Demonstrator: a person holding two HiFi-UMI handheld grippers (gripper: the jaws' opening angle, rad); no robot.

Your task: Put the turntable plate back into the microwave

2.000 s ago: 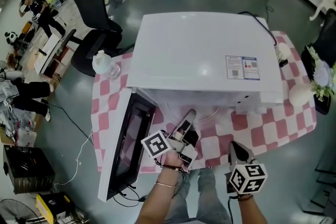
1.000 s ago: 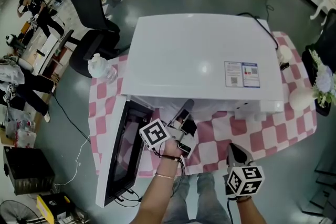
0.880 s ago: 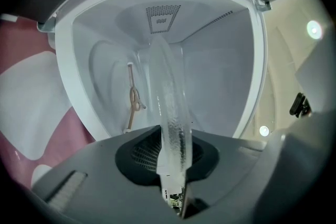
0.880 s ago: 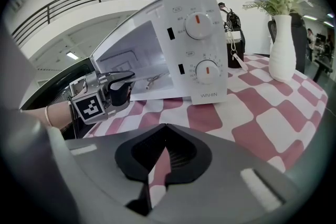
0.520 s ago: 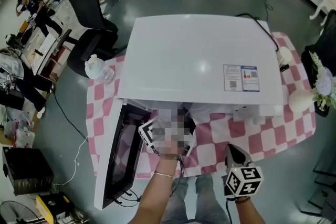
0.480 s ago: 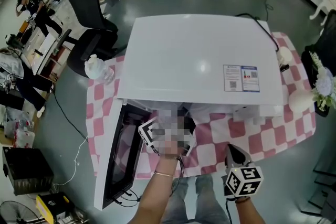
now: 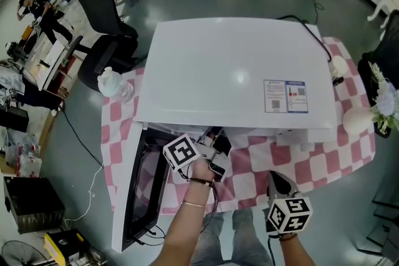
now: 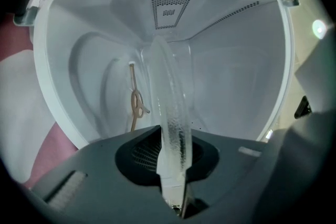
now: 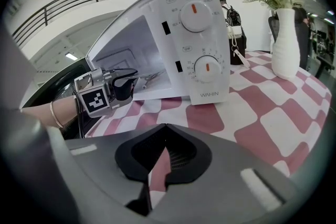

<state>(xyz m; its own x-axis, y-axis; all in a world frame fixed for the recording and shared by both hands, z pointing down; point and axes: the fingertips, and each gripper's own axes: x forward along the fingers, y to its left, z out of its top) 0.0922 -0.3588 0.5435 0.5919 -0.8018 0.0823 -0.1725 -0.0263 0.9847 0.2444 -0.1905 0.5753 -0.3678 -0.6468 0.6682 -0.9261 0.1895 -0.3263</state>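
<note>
My left gripper (image 8: 175,162) is shut on the rim of the clear glass turntable plate (image 8: 169,97), seen edge-on and reaching into the white cavity of the microwave (image 7: 230,71). A beige roller ring (image 8: 135,103) lies on the cavity floor beside the plate. In the head view the left gripper (image 7: 214,141) sits at the cavity mouth, its tips hidden under the microwave's top edge. My right gripper (image 9: 163,157) is shut and empty, held low over the checked tablecloth (image 7: 312,159) in front of the control panel (image 9: 198,34). From there the left gripper (image 9: 107,89) shows at the opening.
The microwave door (image 7: 140,190) hangs open at the left. A white vase with flowers (image 9: 286,42) stands right of the microwave and a water bottle (image 7: 112,83) at the table's back left corner. Office chairs (image 7: 103,9) and people are beyond.
The left gripper has carried the plate forward from in front of the opening into the cavity. The right gripper has stayed where it was.
</note>
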